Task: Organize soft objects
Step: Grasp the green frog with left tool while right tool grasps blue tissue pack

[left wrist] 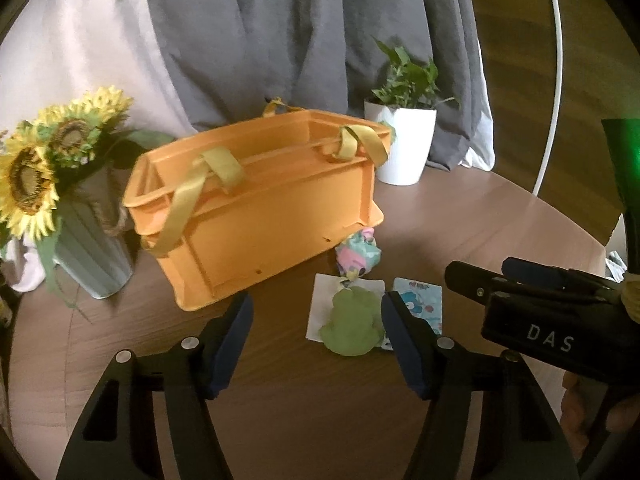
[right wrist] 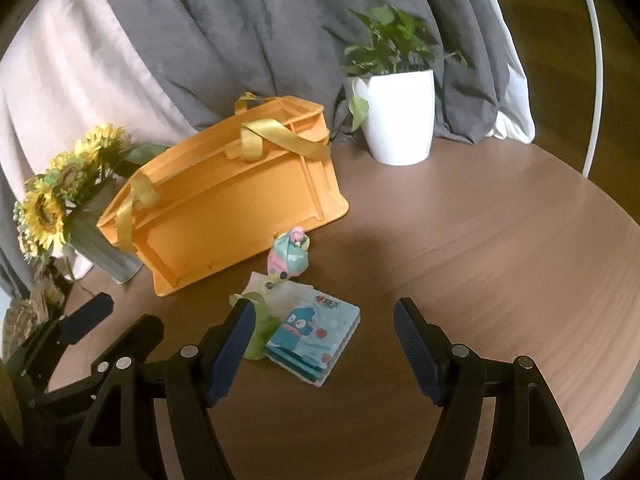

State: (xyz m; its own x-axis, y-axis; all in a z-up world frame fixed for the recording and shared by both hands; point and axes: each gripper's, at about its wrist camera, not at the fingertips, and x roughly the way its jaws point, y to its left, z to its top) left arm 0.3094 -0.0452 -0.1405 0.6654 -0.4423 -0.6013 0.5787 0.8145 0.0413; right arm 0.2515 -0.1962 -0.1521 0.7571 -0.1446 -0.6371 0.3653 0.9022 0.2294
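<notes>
An orange crate (left wrist: pixel 256 208) with yellow ribbon handles stands on the round wooden table; it also shows in the right wrist view (right wrist: pixel 224 216). In front of it lie a pastel plush toy (left wrist: pixel 358 254) (right wrist: pixel 289 254), a green frog plush (left wrist: pixel 352 322) (right wrist: pixel 260 332) on a white cloth (left wrist: pixel 326 292), and a blue cartoon tissue pack (left wrist: pixel 420 300) (right wrist: pixel 314 336). My left gripper (left wrist: pixel 316 344) is open, its right finger beside the frog. My right gripper (right wrist: pixel 324 344) is open, above the tissue pack, and shows at the right in the left wrist view (left wrist: pixel 480 276).
A grey vase of sunflowers (left wrist: pixel 52 184) (right wrist: pixel 64 208) stands left of the crate. A white pot with a green plant (left wrist: pixel 404 136) (right wrist: pixel 396 112) stands behind it on the right. Grey and pale curtains hang behind. The table edge (right wrist: pixel 624 364) curves at the right.
</notes>
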